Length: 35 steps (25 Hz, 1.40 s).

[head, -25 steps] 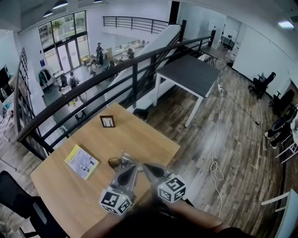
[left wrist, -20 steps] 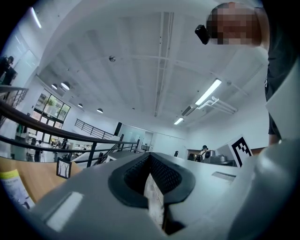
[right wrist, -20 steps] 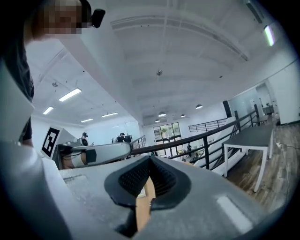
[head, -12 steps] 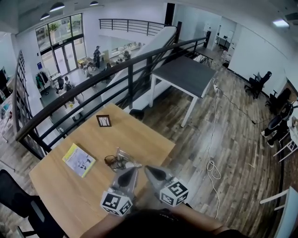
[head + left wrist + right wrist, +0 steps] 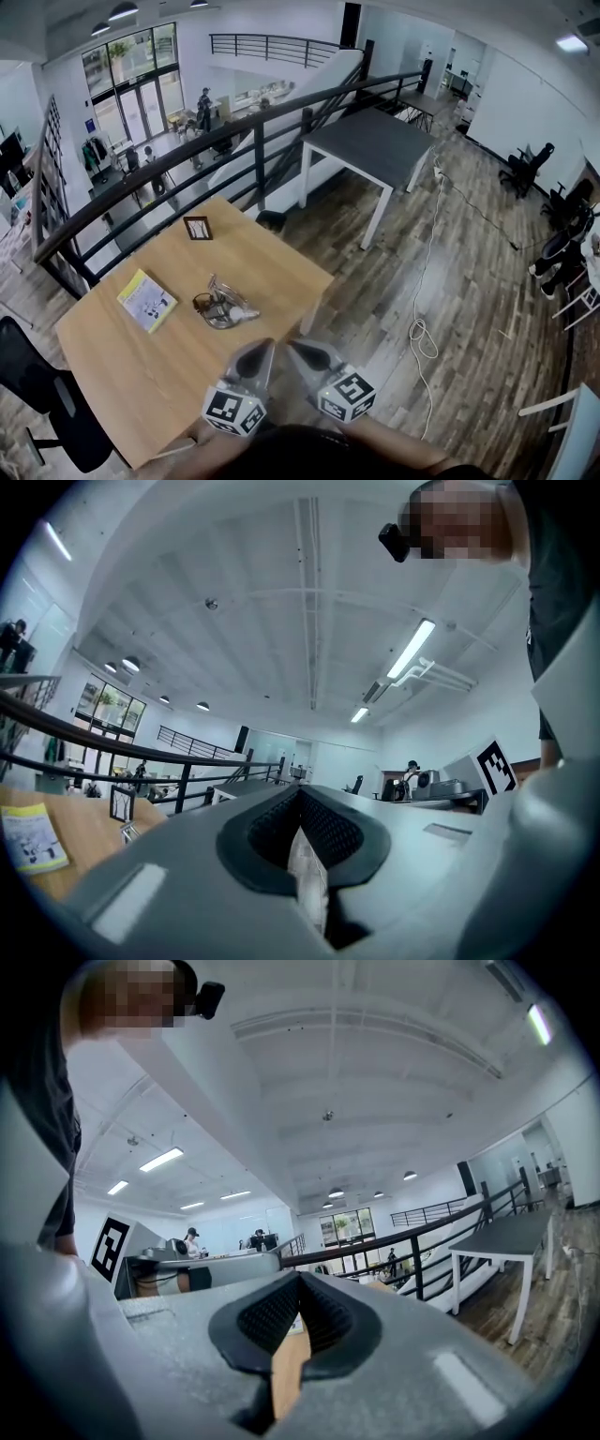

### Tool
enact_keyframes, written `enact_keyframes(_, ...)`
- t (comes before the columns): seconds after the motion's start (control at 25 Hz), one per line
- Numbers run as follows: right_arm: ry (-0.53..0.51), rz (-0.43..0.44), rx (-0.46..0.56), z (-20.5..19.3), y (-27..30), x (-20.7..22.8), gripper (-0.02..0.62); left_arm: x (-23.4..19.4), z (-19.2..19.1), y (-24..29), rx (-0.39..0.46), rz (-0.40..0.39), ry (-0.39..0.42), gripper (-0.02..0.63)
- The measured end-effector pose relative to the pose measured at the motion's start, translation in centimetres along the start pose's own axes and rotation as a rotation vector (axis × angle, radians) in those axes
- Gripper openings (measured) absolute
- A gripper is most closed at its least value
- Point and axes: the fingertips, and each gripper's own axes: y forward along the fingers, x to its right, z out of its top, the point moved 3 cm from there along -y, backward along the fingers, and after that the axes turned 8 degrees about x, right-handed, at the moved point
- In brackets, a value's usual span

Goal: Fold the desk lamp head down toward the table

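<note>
Head view shows the left gripper (image 5: 253, 358) and right gripper (image 5: 309, 354) side by side, level, jaws together on nothing, likely idle because the lamp (image 5: 223, 306) already seems folded low on the desk (image 5: 122, 375), ahead-left of both.

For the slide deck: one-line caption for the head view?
Shut, empty left gripper and right gripper held short of the desk lamp on the wooden table.

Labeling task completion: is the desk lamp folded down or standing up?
Folded down, as far as the head view shows: the desk lamp lies low and flat on the table, no raised arm visible.
</note>
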Motion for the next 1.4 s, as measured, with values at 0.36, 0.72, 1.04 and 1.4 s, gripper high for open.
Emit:
enact_keyframes(0.36,0.028,0.075,-0.009,-1.3,-7.6,-2.6,0.003,7.4,-2.2,-4.5,0.006,0.093,0.025,-0.002)
enact_keyframes(0.72,-0.012,0.098,0.036,-0.8,-10.8,-7.3,0.003,10.4,-1.1,-8.1,0.010,0.115,0.033,-0.002)
enact_keyframes(1.04,-0.006,0.048,0.037,-1.5,-10.2,-12.3,0.002,9.4,-0.1,-13.2,0.004,0.058,0.047,-0.002)
enact_keyframes(1.4,-0.015,-0.008,0.046,-3.6,-8.5,-21.1,0.002,6.7,1.7,-21.1,-0.034,-0.010,0.014,-0.002)
